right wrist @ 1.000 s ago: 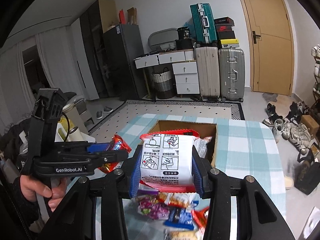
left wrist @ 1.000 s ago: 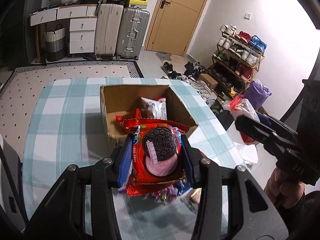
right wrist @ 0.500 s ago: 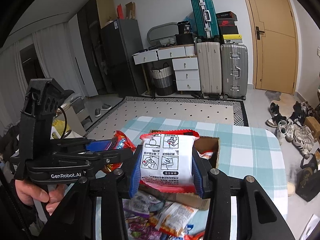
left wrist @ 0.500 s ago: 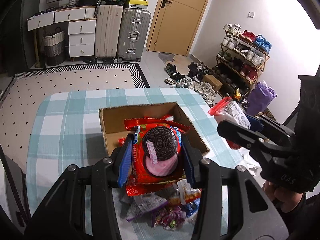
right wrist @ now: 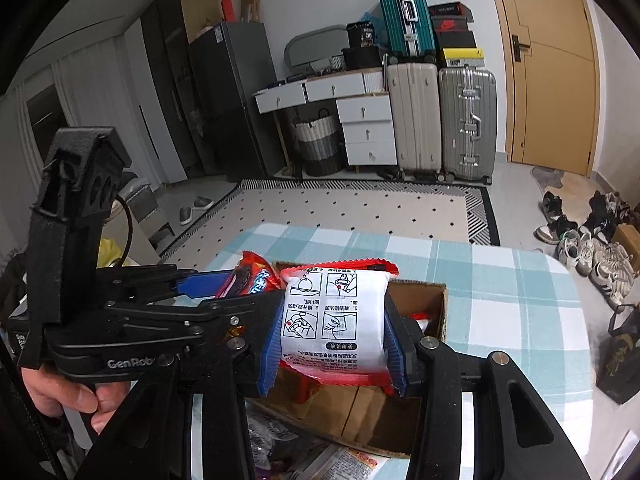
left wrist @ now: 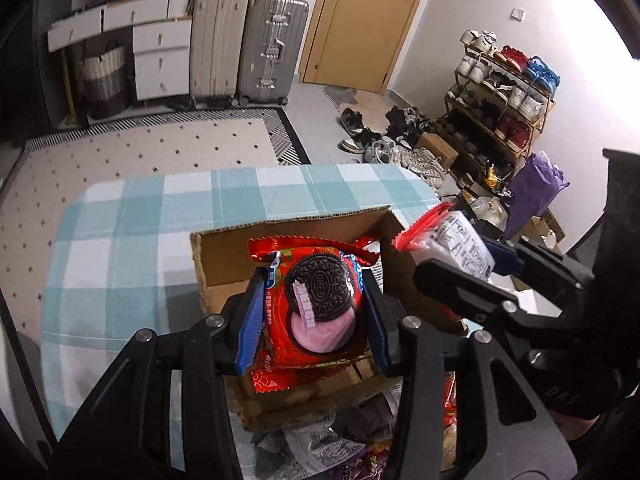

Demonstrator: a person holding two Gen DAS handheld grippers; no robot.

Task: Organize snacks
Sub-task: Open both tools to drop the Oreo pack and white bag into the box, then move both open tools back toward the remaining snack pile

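Both grippers, left gripper [left wrist: 312,312] and right gripper [right wrist: 334,344], now nearer one box [left wrist: 288,240], each clamp one packet.

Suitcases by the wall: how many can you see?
3: a beige suitcase beside a silver suitcase on the floor, and a teal suitcase stacked above. Others may be hidden.

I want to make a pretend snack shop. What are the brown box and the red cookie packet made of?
The box looks like plain matte cardboard: brown, with a wavy corrugated edge along its rim. The cookie packet in the left gripper seems to be glossy plastic film, shiny and crinkled with zigzag sealed ends.
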